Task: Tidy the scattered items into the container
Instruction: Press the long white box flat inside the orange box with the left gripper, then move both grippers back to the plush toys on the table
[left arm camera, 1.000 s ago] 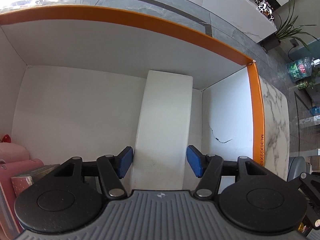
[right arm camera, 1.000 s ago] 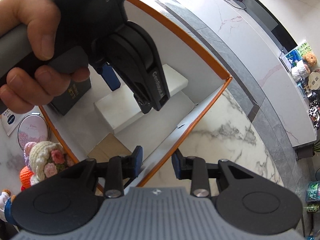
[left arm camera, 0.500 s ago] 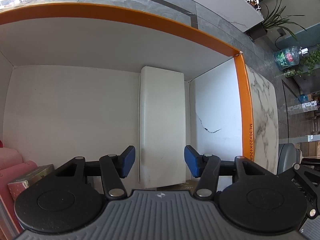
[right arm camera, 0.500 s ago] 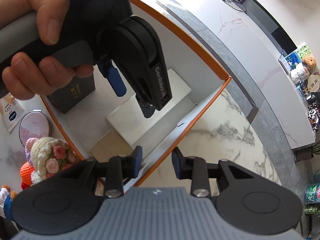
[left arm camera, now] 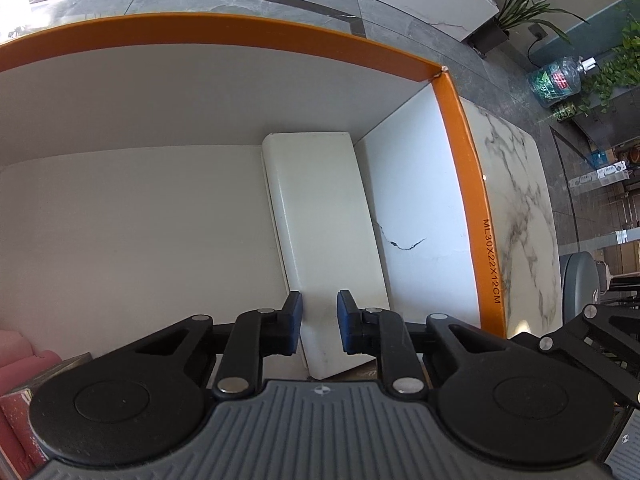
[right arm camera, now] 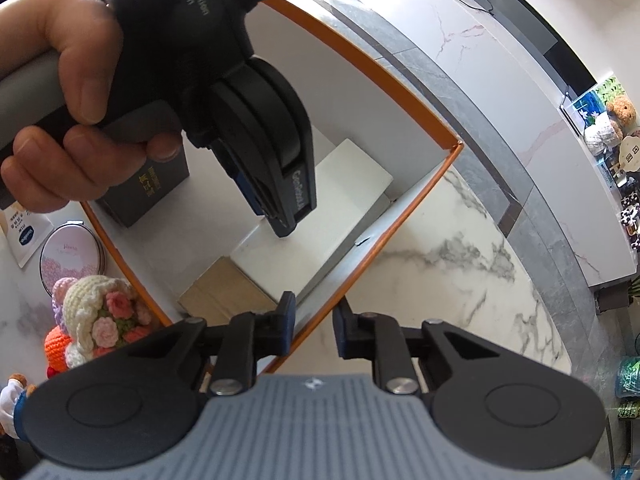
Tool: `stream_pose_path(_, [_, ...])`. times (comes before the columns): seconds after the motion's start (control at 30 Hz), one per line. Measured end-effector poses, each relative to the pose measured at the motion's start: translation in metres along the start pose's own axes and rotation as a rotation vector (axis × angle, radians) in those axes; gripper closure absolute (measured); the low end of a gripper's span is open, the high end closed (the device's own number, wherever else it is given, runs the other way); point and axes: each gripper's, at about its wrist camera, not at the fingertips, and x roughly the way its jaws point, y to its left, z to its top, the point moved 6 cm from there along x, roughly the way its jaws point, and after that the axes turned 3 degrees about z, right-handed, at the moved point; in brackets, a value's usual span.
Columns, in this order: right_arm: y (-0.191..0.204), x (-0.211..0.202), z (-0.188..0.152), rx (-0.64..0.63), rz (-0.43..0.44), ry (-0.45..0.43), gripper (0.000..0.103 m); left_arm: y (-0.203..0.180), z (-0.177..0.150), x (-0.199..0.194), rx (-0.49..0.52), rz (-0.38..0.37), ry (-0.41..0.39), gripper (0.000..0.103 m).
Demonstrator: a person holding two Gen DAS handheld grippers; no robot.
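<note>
Jaws first: on our left gripper (left arm camera: 319,326) the 2 blue pads stand at a narrow gap and are closing, poised above the near end of the white box (left arm camera: 320,240), with nothing pinched between them. That white box lies flat on the floor of the orange-rimmed container (left arm camera: 466,184), its long side close along the right wall and its far end in the corner. In the right wrist view we see the same gripper (right arm camera: 280,224) hanging over the white box (right arm camera: 336,208), held by a hand (right arm camera: 68,120) on its grey grip.

Our right gripper (right arm camera: 314,326) has its jaws nearly shut and closing too, straddling the container's near wall (right arm camera: 320,304); the left pad sits against the wall's inner side, and we cannot tell whether the right pad touches it.

Inside the container also lie a dark box (right arm camera: 148,192) and a tan flat box (right arm camera: 224,296). Outside, on the marble table (right arm camera: 440,264), sit a round tin (right arm camera: 72,256) and a crocheted bouquet (right arm camera: 100,320).
</note>
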Motion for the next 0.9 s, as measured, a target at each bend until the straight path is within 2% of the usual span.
stream_pose_path(0.2, [0.001, -0.001, 0.000, -0.001, -0.002, 0.002, 0.082, -0.008, -0.002, -0.003, 0.063, 0.030, -0.017, 0.081])
stream_pose_path(0.33, [0.001, -0.001, 0.001, 0.004, 0.001, 0.001, 0.082, -0.009, -0.010, -0.023, 0.134, 0.110, -0.069, 0.081])
stream_pose_path(0.47, [0.000, -0.008, 0.002, 0.018, -0.010, -0.015, 0.081, -0.010, -0.023, -0.057, 0.176, 0.122, -0.160, 0.081])
stream_pose_path(0.57, [0.001, -0.018, 0.000, 0.040, -0.019, -0.043, 0.081, -0.011, -0.041, -0.090, 0.196, 0.106, -0.262, 0.081])
stream_pose_path(0.63, [0.001, -0.027, -0.001, 0.067, -0.024, -0.075, 0.081, -0.010, -0.056, -0.111, 0.210, 0.100, -0.323, 0.077])
stream_pose_path(0.9, [0.025, -0.081, -0.022, 0.224, -0.010, -0.289, 0.068, 0.002, -0.131, -0.167, 0.230, 0.130, -0.451, 0.076])
